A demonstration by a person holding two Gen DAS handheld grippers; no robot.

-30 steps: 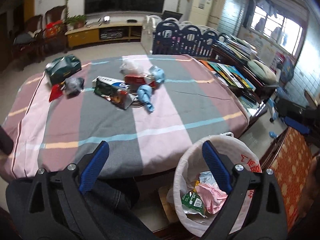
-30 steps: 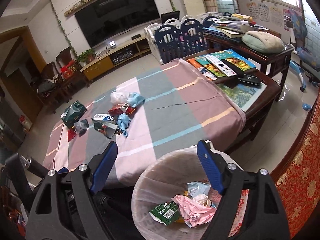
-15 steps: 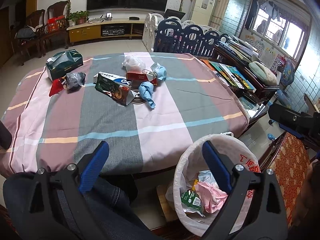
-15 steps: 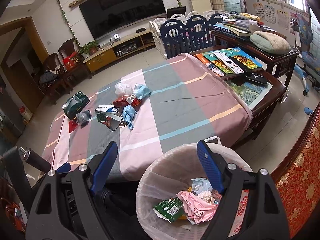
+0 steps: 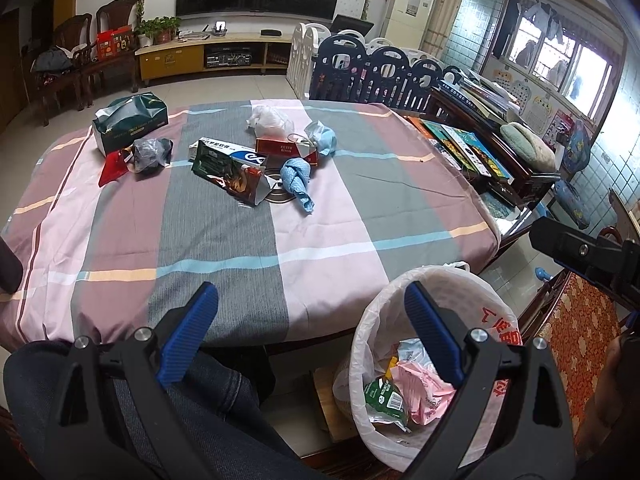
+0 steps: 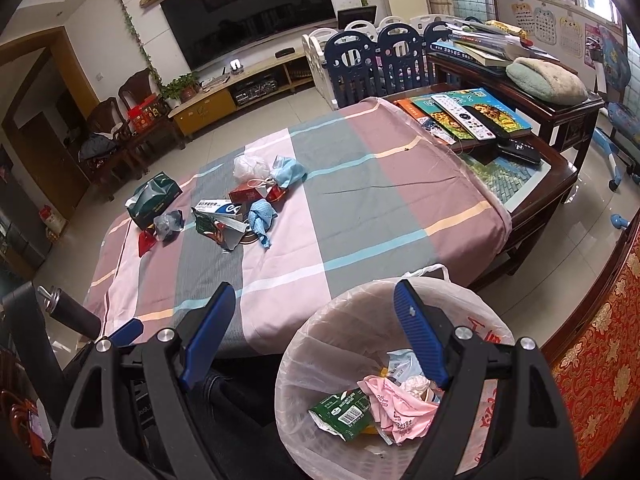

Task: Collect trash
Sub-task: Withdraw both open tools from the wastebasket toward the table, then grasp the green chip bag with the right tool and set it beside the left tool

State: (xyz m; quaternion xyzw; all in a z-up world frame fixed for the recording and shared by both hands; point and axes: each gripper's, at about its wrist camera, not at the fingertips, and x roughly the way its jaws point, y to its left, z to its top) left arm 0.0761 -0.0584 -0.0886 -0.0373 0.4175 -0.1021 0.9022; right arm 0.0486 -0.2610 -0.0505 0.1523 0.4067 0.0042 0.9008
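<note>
A pile of trash lies mid-table on the striped cloth: a dark snack bag (image 5: pixel 230 172), a blue cloth (image 5: pixel 298 178), a red box (image 5: pixel 280 148), a white plastic bag (image 5: pixel 268 118), a crumpled dark bag (image 5: pixel 150 152) and a green tissue pack (image 5: pixel 128 122). The pile also shows in the right wrist view (image 6: pixel 240 216). A lined bin (image 5: pixel 484 304) holding wrappers stands by the table's near edge, also in the right wrist view (image 6: pixel 320 344). My left gripper (image 5: pixel 312 328) is open and empty above the near edge. My right gripper (image 6: pixel 316 320) is open and empty over the bin.
A dark wooden side table (image 6: pixel 552 168) with books and remote controls stands to the right. A blue and white play fence (image 5: pixel 376 68) is behind the table. A dark bottle (image 6: pixel 68 308) stands at the left. The person's jeans-clad leg (image 5: pixel 216 396) is under the left gripper.
Both grippers have risen and drawn slightly back, so more of the room shows. The right gripper's body has come into the left wrist view at the right edge. Both stay open.
</note>
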